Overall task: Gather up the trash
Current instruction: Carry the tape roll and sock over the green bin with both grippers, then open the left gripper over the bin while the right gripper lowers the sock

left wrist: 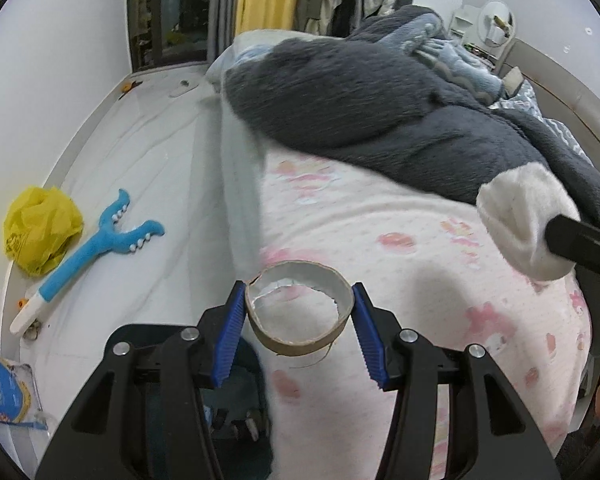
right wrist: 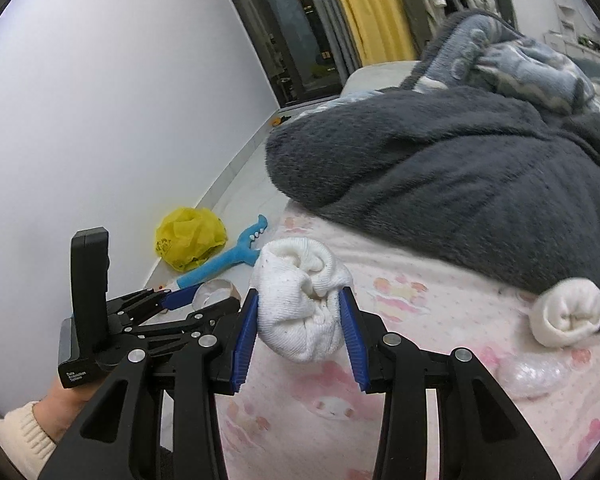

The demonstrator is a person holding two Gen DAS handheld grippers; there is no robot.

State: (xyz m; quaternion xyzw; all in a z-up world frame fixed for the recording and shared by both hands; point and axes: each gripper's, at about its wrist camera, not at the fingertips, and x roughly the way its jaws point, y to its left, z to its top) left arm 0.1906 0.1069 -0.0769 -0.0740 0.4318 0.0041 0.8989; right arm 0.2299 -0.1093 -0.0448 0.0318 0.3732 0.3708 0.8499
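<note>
left gripper [left wrist: 299,312] clamps cardboard tape ring [left wrist: 300,312] | right gripper [right wrist: 300,320] clamps balled white sock [right wrist: 300,304] | left to do: yellow bag [right wrist: 190,242] beyond left gripper, clear wrapper [right wrist: 534,376] right of right gripper

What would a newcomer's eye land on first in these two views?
The left tongs grip an empty cardboard tape ring over the pink printed bedsheet. The right tongs clamp a rolled white sock. On the floor by the wall lie a crumpled yellow plastic bag and a blue plush toy.
</note>
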